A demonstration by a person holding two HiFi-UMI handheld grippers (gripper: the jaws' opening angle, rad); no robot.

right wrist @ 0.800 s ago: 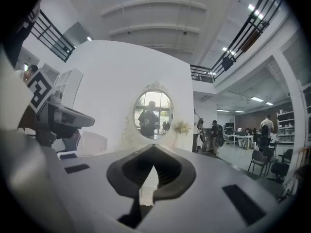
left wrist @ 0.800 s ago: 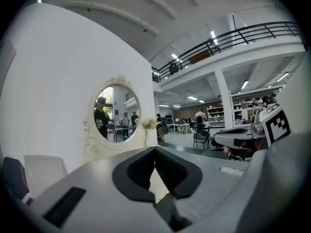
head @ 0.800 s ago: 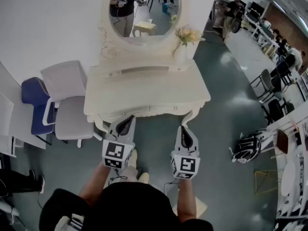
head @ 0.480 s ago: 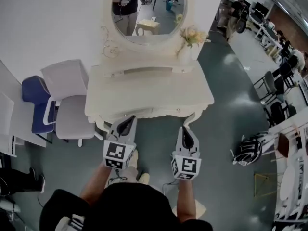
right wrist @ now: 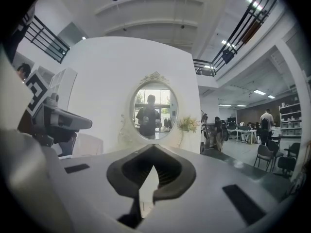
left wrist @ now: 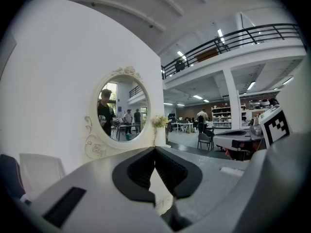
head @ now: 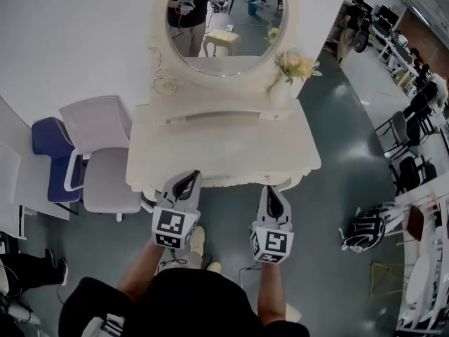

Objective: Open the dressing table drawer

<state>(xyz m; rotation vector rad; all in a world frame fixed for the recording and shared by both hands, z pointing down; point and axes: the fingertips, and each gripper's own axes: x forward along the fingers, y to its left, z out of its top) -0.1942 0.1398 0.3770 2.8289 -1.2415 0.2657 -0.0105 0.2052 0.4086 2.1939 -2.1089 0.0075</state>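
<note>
Left hand-held gripper (head: 184, 182) and right hand-held gripper (head: 271, 192): jaws together, empty, at the near edge of the bench (head: 224, 146). Dressing table drawer (head: 226, 182) below that edge, front largely hidden under the overhanging top, handle indiscernible.

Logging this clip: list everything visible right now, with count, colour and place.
dressing table: one, cream, centre, against the white wall
mirror: one, oval, cream frame, above the table
vase of flowers: one, pale with yellowish blooms, table's back right corner
grey chair: one, light grey, left of the table
blue chair: one, blue, beyond the grey one
striped object: one, black and white, floor at right; kind unclear
left claw: one, grey, shut, empty, before the table's front edge
right claw: one, grey, shut, empty, same edge
</note>
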